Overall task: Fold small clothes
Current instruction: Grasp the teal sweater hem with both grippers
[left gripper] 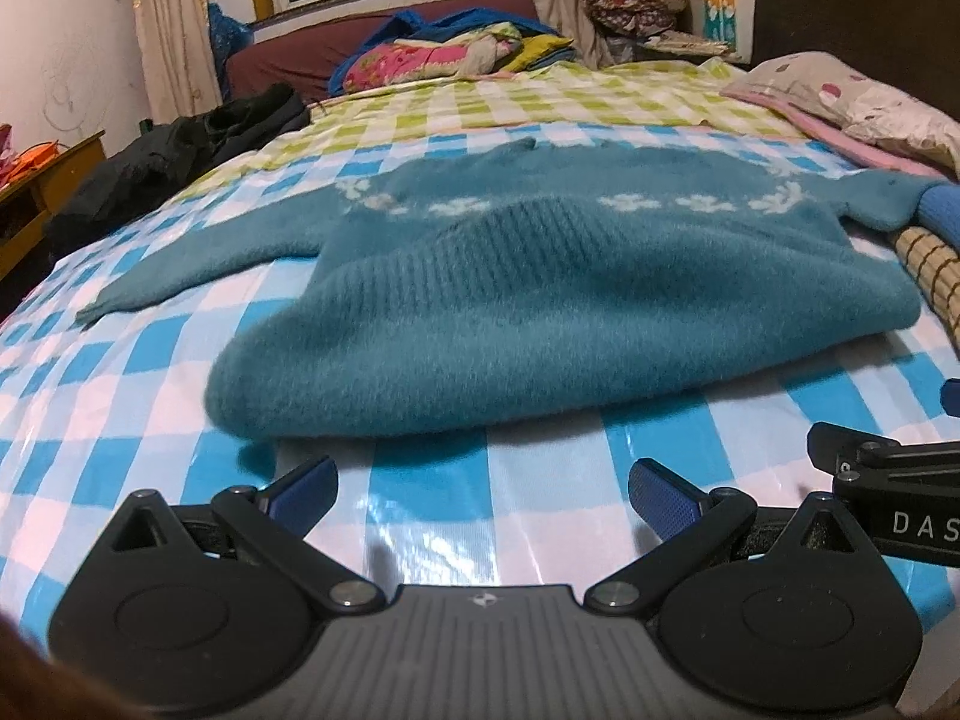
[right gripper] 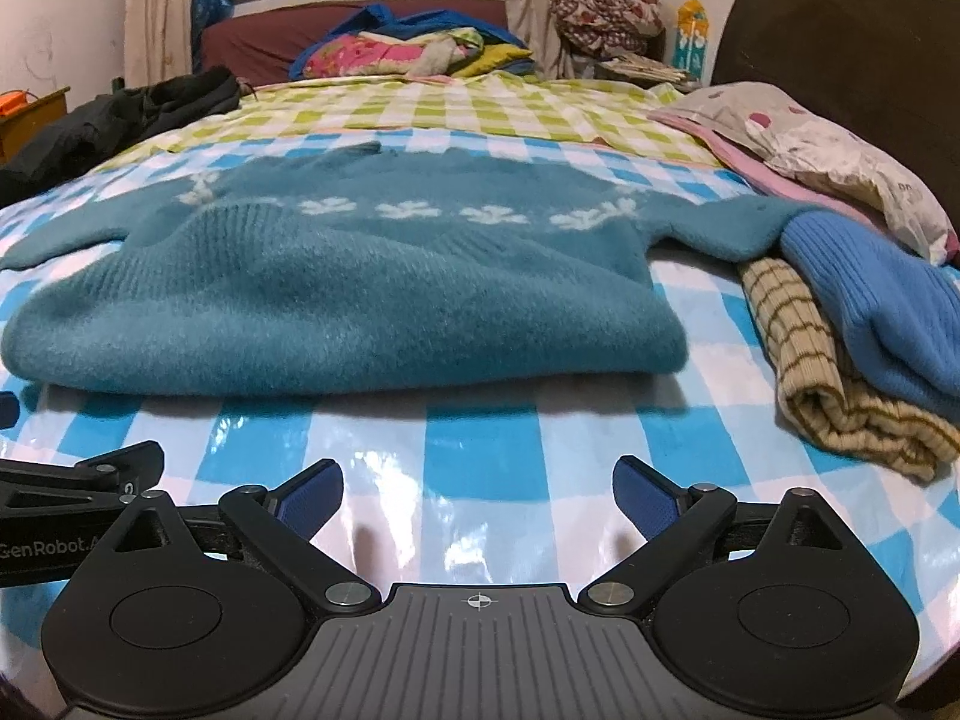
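Two claws are waiting side by side over the checked sheet (left gripper: 432, 516). From the left wrist, the left claw (left gripper: 483, 495) is holding its blue pads wide apart, gripping nothing; the teal sweater (left gripper: 420, 312) is lying just ahead, its hem doubled back, likely mid-fold; "DAS" is showing on the neighbouring tool. From the right wrist, the right claw (right gripper: 478, 495) is likewise gaping empty; the sweater is sitting ahead-left, folded clothes (right gripper: 852, 336) ahead-right, probably finished; "GenRobot.A" is readable leftward.

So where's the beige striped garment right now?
In the right wrist view, the beige striped garment lies folded on the checked sheet, right of the teal sweater, partly under the blue knit.
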Tool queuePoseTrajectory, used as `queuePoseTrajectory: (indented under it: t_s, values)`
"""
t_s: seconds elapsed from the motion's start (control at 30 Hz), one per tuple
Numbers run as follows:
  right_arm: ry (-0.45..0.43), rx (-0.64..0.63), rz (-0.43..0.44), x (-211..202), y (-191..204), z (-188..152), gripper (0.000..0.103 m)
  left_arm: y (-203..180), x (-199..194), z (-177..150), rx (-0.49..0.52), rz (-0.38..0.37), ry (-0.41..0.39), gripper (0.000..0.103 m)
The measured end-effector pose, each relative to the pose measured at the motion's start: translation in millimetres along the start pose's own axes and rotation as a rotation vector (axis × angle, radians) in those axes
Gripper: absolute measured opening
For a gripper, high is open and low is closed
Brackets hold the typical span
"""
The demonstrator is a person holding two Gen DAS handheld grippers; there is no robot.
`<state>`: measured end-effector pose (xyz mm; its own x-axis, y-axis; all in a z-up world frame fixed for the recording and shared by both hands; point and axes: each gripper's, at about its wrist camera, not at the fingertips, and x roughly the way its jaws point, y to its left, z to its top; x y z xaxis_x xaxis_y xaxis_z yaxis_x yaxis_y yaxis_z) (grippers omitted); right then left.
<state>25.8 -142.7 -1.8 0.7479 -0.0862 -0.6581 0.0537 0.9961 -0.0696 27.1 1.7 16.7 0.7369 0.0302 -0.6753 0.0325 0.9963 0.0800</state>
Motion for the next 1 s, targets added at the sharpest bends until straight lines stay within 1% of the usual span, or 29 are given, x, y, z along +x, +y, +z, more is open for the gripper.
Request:
queuePoseTrajectory:
  t_s: [0.1, 0.17, 0.23, 0.33, 0.4, 0.47, 0.53, 0.6, 0.73, 0.83, 0.9, 0.93, 0.97, 1.0]
  values:
    - [-0.015, -0.01, 0.003, 0.4, 0.3, 10.7, 0.096, 5.0, 1.5, 10.4, 0.005, -0.043, -0.021, 0.103]
    - [-0.027, 0.002, 0.024, 1.8, -1.3, 21.0, 0.096, 9.8, 0.8, 20.6, 0.019, -0.076, -0.046, 0.103]
    - [-0.045, 0.008, 0.056, 4.0, -3.7, 35.7, 0.095, 14.3, -0.9, 31.0, 0.028, -0.077, -0.078, 0.103]
    - [-0.089, -0.026, 0.071, 9.2, -5.4, 60.1, 0.092, 29.1, -2.5, 48.9, 0.03, -0.087, -0.138, 0.103]
    - [-0.111, -0.045, 0.08, 18.9, -8.3, 78.4, 0.091, 42.4, 3.4, 62.1, 0.013, -0.095, -0.161, 0.103]
    - [-0.12, -0.049, 0.088, 32.8, -13.1, 94.3, 0.086, 55.0, 15.5, 72.4, -0.003, -0.098, -0.166, 0.103]
    - [-0.115, -0.052, 0.1, 50.2, -17.7, 106.2, 0.082, 65.2, 31.7, 81.0, -0.013, -0.079, -0.154, 0.103]
    - [-0.088, -0.054, 0.114, 71.1, -21.0, 116.6, 0.078, 74.5, 49.0, 88.3, -0.025, -0.066, -0.145, 0.103]
    - [0.003, -0.042, 0.148, 110.1, -27.8, 124.2, 0.069, 86.7, 75.3, 92.5, -0.047, -0.05, -0.117, 0.102]
    - [0.072, -0.068, 0.17, 128.2, -24.1, 121.0, 0.062, 94.0, 90.9, 88.8, -0.057, -0.058, -0.078, 0.094]
    - [0.086, -0.092, 0.18, 131.6, -21.8, 115.5, 0.061, 98.4, 100.0, 84.8, -0.067, -0.061, -0.047, 0.088]
    - [0.086, -0.098, 0.185, 131.9, -22.2, 113.9, 0.059, 99.6, 101.7, 82.5, -0.074, -0.07, -0.035, 0.077]
    - [0.089, -0.096, 0.192, 131.6, -23.1, 113.7, 0.054, 102.2, 104.0, 81.1, -0.091, -0.095, -0.019, 0.063]
    - [0.095, -0.087, 0.199, 131.5, -24.3, 114.9, 0.051, 103.9, 104.4, 80.2, -0.11, -0.127, -0.008, 0.057]
